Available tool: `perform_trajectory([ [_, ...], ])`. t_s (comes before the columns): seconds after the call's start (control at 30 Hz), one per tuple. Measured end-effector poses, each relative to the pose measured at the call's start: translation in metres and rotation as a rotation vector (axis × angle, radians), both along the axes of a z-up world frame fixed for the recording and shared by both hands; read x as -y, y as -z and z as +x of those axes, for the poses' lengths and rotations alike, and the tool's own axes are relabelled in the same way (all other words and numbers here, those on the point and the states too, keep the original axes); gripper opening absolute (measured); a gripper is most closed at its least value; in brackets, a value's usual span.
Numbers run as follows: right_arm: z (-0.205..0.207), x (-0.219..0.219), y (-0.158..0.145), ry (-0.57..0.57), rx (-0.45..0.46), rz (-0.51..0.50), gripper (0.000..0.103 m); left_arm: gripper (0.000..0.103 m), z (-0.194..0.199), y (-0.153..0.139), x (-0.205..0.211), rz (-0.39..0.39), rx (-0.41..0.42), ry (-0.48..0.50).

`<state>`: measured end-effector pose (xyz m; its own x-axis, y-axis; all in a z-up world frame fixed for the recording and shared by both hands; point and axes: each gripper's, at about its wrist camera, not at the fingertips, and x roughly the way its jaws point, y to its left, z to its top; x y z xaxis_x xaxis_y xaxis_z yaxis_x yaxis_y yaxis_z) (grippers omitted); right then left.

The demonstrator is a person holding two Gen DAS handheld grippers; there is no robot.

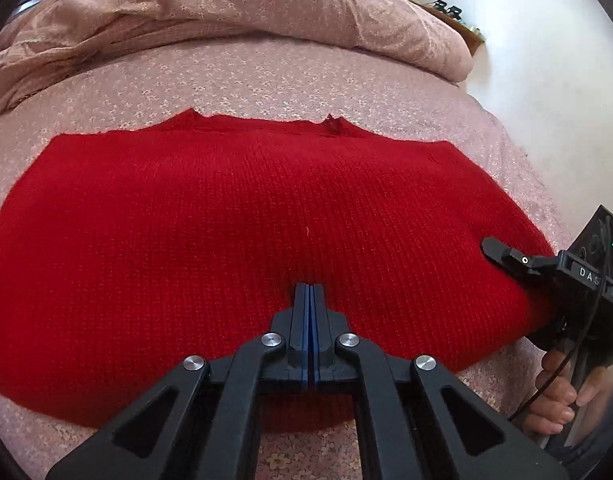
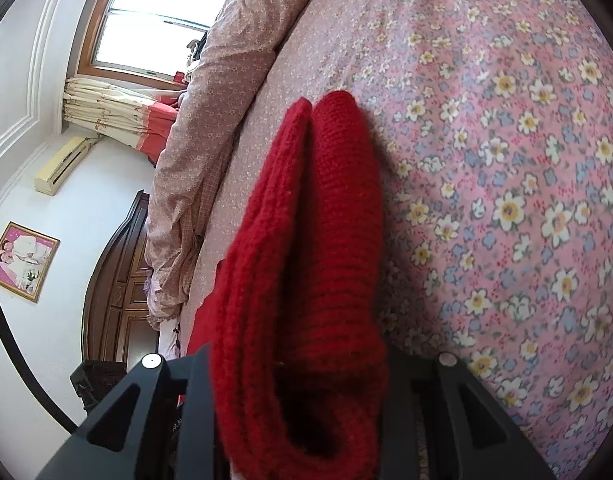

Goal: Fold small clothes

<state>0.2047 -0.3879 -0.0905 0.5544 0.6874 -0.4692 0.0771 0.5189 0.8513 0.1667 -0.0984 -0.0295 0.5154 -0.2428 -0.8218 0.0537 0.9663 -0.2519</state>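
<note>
A red knitted sweater (image 1: 234,240) lies spread flat on the floral bed sheet (image 1: 290,80). My left gripper (image 1: 309,292) hovers over its near middle with its blue-padded fingers pressed together, holding nothing. My right gripper (image 1: 506,258) is at the sweater's right edge, held in a hand, with one finger lying on top of the knit. In the right wrist view the folded red knit (image 2: 306,280) fills the space between the fingers and hides their tips; the gripper is clamped on it.
A rumpled pink floral quilt (image 1: 234,12) is piled along the far side of the bed. A white wall (image 1: 554,92) stands to the right. A dark wooden headboard (image 2: 118,280), a window (image 2: 162,12) and a framed picture (image 2: 22,262) show in the right wrist view.
</note>
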Motion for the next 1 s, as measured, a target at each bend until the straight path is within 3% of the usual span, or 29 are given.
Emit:
perform_trajectory([
  [0.17,-0.005,-0.009,-0.022,-0.001,0.073,-0.113,0.022,0.000,-0.003,0.003,0.012,0.050,0.018,-0.007],
  [0.3,-0.013,-0.048,-0.093,-0.043,0.250,-0.237,0.022,0.000,-0.005,0.003,0.006,0.035,0.024,-0.020],
  [0.4,-0.017,-0.098,-0.137,-0.099,0.316,-0.366,0.022,0.000,-0.012,-0.004,-0.008,-0.043,0.065,-0.031],
  [0.5,-0.023,-0.147,-0.165,-0.151,0.394,-0.516,0.022,0.000,-0.038,-0.034,-0.043,-0.205,0.172,-0.036],
  [0.6,-0.023,-0.179,-0.175,-0.172,0.390,-0.634,0.022,0.000,-0.051,-0.062,-0.083,-0.216,0.212,-0.030],
  [0.73,-0.020,-0.217,-0.178,-0.168,0.361,-0.738,0.022,0.000,-0.059,-0.075,-0.147,-0.188,0.197,-0.081],
  [0.83,-0.025,-0.265,-0.181,-0.185,0.401,-0.868,0.022,0.000,-0.069,-0.068,-0.195,-0.144,0.179,-0.176],
  [0.93,-0.039,-0.321,-0.171,-0.220,0.465,-0.966,0.022,0.000,-0.080,-0.049,-0.235,-0.195,0.139,-0.279],
  [1.0,-0.049,-0.363,-0.153,-0.258,0.499,-1.017,0.023,0.000,-0.087,-0.035,-0.253,-0.180,0.107,-0.352],
])
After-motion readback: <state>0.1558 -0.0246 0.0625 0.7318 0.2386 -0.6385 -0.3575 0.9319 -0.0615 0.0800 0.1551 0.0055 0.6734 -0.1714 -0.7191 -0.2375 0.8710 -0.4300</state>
